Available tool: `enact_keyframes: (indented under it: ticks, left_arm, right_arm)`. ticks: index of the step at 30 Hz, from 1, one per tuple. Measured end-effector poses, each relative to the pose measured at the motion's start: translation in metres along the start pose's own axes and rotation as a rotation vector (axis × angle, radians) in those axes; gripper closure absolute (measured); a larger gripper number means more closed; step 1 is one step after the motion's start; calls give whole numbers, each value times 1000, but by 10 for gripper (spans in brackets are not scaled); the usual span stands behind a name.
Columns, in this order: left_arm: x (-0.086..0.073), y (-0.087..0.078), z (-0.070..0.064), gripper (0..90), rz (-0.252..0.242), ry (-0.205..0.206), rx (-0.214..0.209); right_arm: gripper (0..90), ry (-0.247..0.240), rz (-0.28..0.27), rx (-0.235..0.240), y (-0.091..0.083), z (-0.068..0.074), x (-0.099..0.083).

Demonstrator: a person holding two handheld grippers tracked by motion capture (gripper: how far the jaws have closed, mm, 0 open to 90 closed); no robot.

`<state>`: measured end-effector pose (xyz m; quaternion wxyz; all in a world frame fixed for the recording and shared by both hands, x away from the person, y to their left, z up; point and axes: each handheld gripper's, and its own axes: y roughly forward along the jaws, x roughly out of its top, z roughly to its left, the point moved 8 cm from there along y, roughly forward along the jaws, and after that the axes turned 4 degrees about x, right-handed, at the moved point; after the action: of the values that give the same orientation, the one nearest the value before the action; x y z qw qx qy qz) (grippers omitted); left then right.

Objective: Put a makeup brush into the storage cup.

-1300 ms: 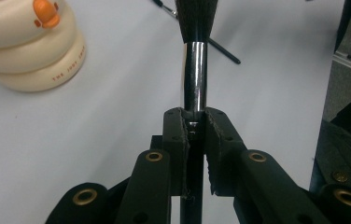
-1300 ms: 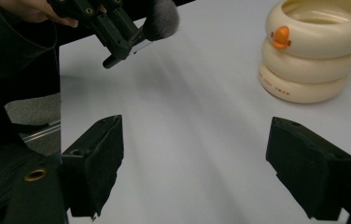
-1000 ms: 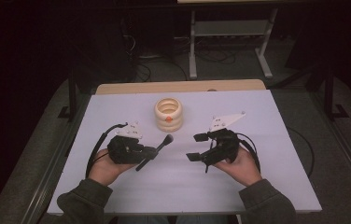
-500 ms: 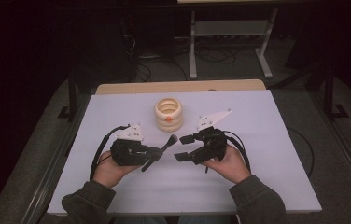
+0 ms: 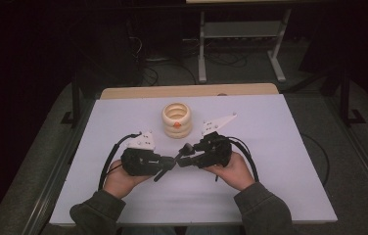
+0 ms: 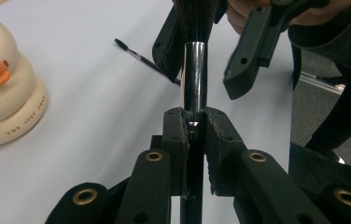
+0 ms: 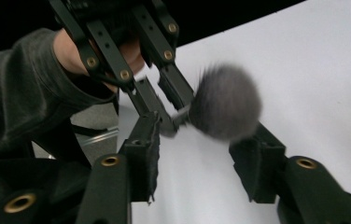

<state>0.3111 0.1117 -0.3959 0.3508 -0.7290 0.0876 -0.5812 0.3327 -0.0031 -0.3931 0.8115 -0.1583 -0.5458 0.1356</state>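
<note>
1. Brush handle (image 6: pixel 195 77) sits pinched between the left gripper (image 6: pixel 193 122) jaws, chrome barrel pointing straight out from the pads.
2. Hands low at the near edge of the table (image 5: pixel 280 147), both sleeves coming in from the bottom of the high view, the two tools meeting nose to nose.
3. Right gripper (image 7: pixel 200 151) has its jaws spread wide, one each side of the fluffy grey bristle head (image 7: pixel 225 108), not pressing on it yet.
4. Looks like a hand-over: the right tool is set to take the brush at the soft end.
5. Risk here: closing on bristles gives a mushy, slippery hold, so if the left lets go early the brush could droop or drop onto the table.
6. Another worry: the jaw tips are crowded, and a bump could twist the handle out of the left pinch.
7. Further out, a thin small brush (image 6: pixel 141 57) lies loose on the white top.
8. Beyond that stands the cream ringed holder (image 5: pixel 177 119) with its orange duck mark, well apart from both tools.
</note>
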Motion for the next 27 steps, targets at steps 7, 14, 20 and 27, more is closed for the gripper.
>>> enact_keyframes:
  ticks: [7,14,20,27]
  left_arm:
    - [0,1,-2,793,-4,3,-4]
    - [0,2,-3,793,-4,15,-8]
    - [-1,4,-4,790,1,22,-11]
    - [-6,4,-3,690,13,9,-5]
  right_arm:
    - [701,32,-27,32,0,0,1]
    - [761,65,-73,86,0,-1,2]
    - [766,73,-62,90,0,0,1]
    - [769,59,-10,47,-4,-2,-3]
